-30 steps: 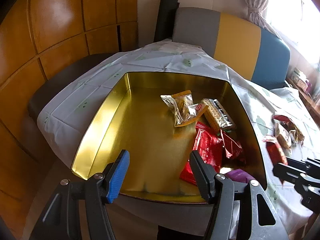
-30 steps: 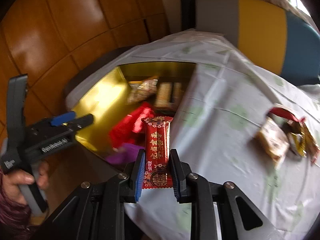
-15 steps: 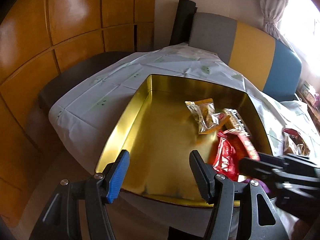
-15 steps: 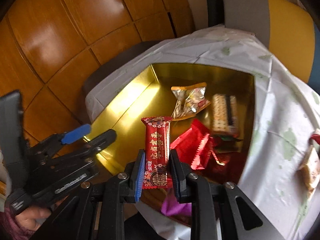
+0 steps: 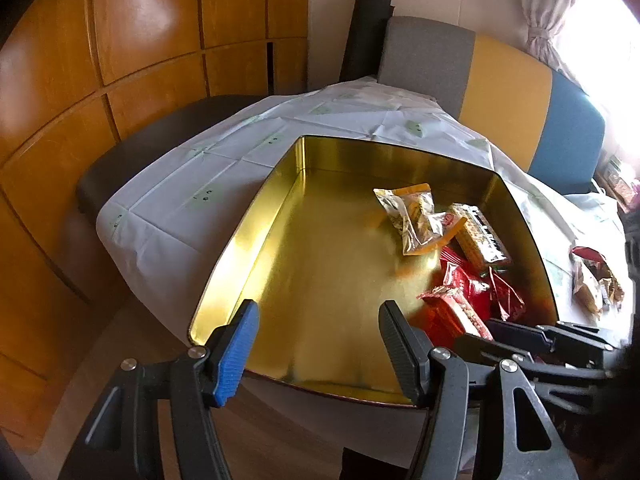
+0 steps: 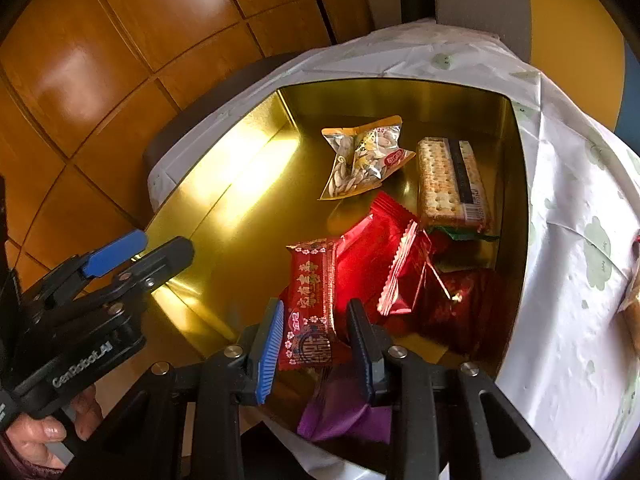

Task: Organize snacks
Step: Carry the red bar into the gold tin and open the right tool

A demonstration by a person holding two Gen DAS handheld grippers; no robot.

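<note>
A gold tin box point(image 5: 248, 236) point(image 6: 256, 168) sits on the white tablecloth. In it lie a seed packet point(image 6: 364, 158) point(image 5: 412, 216), a cracker pack point(image 6: 450, 182) point(image 5: 478, 238), red wrappers point(image 6: 384, 256) point(image 5: 472, 284) and a purple wrapper point(image 6: 344, 412). My right gripper point(image 6: 316, 332) has its jaws parted around a red patterned snack bar point(image 6: 314, 300) point(image 5: 456, 312) that lies over the tin's near part; whether the pads touch it I cannot tell. My left gripper point(image 5: 320, 344) is open and empty at the tin's near rim; it also shows in the right wrist view point(image 6: 136, 256).
More loose snacks point(image 5: 592, 280) lie on the tablecloth point(image 5: 200, 184) to the right of the tin. A grey, yellow and blue bench back point(image 5: 508, 92) stands behind the table. Wooden wall panels point(image 5: 120, 60) are on the left.
My right gripper has carried the red snack bar from above the tablecloth over into the tin, lowered it, and its jaws have widened. The left gripper has stayed open by the near rim.
</note>
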